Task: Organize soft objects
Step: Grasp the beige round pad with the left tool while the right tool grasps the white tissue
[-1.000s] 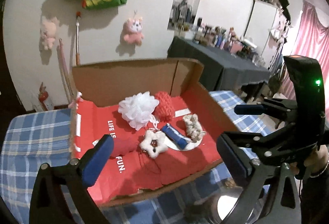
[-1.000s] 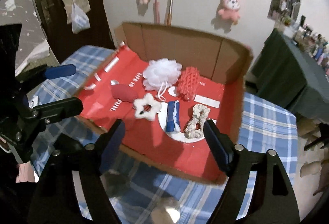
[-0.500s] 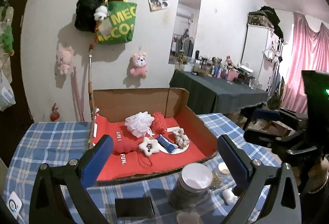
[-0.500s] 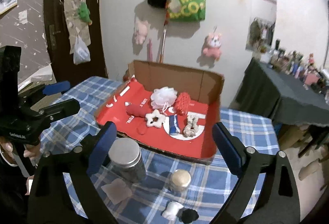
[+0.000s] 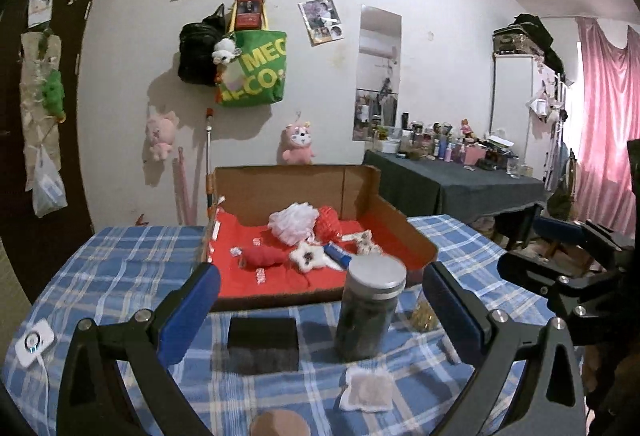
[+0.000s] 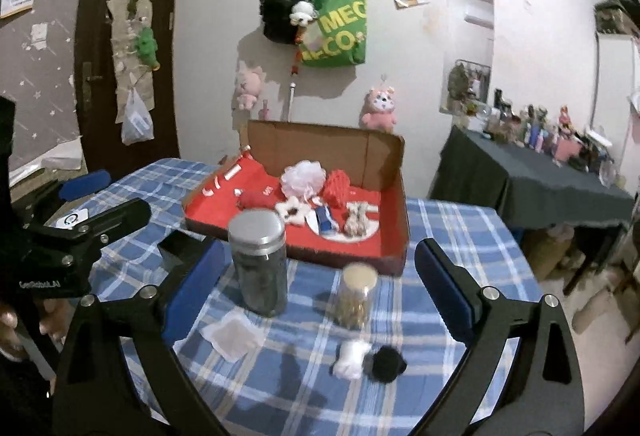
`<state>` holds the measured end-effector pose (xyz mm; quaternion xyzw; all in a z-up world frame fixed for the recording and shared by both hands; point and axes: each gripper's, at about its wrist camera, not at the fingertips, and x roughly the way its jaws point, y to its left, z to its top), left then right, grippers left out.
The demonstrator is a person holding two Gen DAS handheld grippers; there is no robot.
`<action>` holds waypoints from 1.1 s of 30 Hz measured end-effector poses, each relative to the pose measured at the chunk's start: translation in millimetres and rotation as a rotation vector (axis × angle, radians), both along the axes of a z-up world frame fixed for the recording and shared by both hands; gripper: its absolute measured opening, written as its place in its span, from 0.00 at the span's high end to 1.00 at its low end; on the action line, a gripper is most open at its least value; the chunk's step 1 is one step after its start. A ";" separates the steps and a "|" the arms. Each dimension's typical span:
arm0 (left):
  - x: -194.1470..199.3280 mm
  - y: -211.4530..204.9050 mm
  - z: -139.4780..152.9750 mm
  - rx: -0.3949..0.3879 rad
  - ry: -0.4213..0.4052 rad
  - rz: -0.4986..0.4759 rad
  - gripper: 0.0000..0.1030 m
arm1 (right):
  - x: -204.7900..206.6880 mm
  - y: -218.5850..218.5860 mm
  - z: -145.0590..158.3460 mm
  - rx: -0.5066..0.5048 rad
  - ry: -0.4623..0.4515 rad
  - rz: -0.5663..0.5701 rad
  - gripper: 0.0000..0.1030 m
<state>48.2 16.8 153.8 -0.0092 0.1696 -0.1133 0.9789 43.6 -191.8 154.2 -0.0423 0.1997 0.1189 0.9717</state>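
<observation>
Grippers (image 5: 320, 308) (image 6: 316, 286) pulled back from box (image 6: 396, 236); right jaws just widened, empty.

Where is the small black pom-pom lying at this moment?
In the right wrist view the black pom-pom lies low on the checked tablecloth, touching a white puff on its left, just in front of the small jar.

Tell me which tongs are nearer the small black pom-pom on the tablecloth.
Right. The black pom-pom lies just ahead of the right tongs, low between their open fingers. The left tongs stand off to the far left, and their own view misses it.
</observation>
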 end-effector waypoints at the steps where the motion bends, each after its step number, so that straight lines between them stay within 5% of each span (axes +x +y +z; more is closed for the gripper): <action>1: -1.8 0.2 -6.3 -0.004 0.006 0.006 0.00 | -1.4 -0.5 -5.2 -0.001 0.002 -0.011 0.05; 18: 3.8 0.6 -96.9 0.030 0.186 0.065 0.00 | 5.4 -4.0 -101.0 0.018 0.149 -0.081 0.05; 33: 11.3 8.8 -119.5 0.043 0.263 0.087 0.00 | 20.8 5.5 -129.4 0.047 0.254 -0.044 0.05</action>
